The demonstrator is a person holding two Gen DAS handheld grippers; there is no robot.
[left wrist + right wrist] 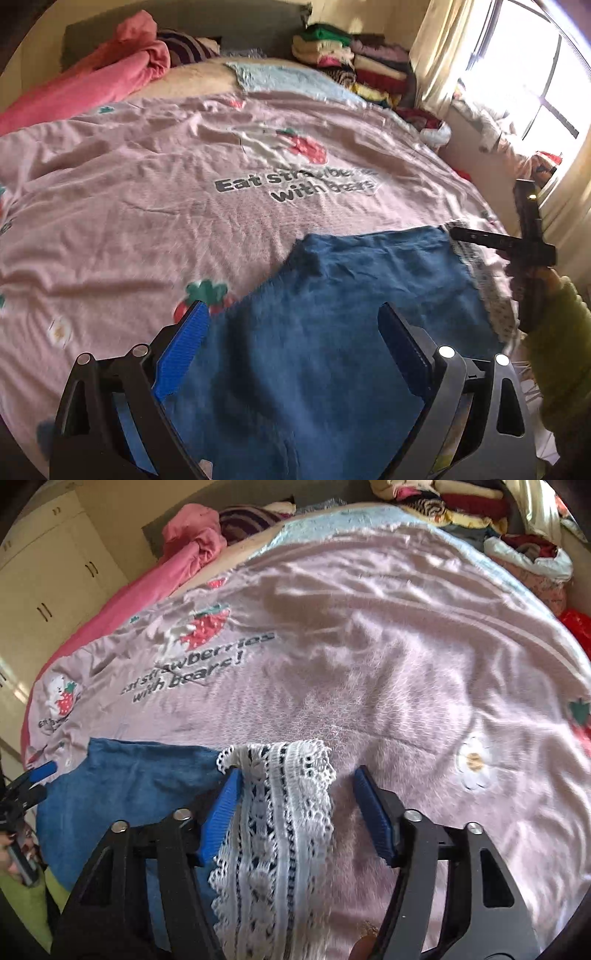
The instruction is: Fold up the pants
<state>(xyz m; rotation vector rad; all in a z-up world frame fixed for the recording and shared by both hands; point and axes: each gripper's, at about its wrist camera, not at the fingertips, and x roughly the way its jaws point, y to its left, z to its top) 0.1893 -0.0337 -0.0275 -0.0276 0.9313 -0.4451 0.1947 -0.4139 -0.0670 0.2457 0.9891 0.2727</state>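
The pants (332, 332) are blue denim with a white lace trim (280, 812) along one edge, lying flat on a pink bedspread (129, 192) in the lower part of both frames.

In the left wrist view the left gripper (291, 332) stands wide apart above the denim, nothing pressed between its blue pads. The lace shows there only as a thin pale strip at the right edge of the cloth, beside the right gripper (458, 232), which is seen from the side and held by a hand in a green sleeve (561, 332).

The right wrist view shows the lace close up: openwork bands with dark gaps. The right gripper (295, 775) is about half open with the lace lying between its fingers; the left pad sits against the lace edge, the right pad stands clear of it, so no grip shows. This view also takes in cream wardrobe doors (55, 572) at upper left, while the left wrist view alone shows a bright window (535, 85) and curtain (439, 55) at upper right. Folded clothes (354, 62) are stacked at the top of the bed.

The bedspread reads "Eat strawberries with bears!" beside a strawberry print (207, 627).
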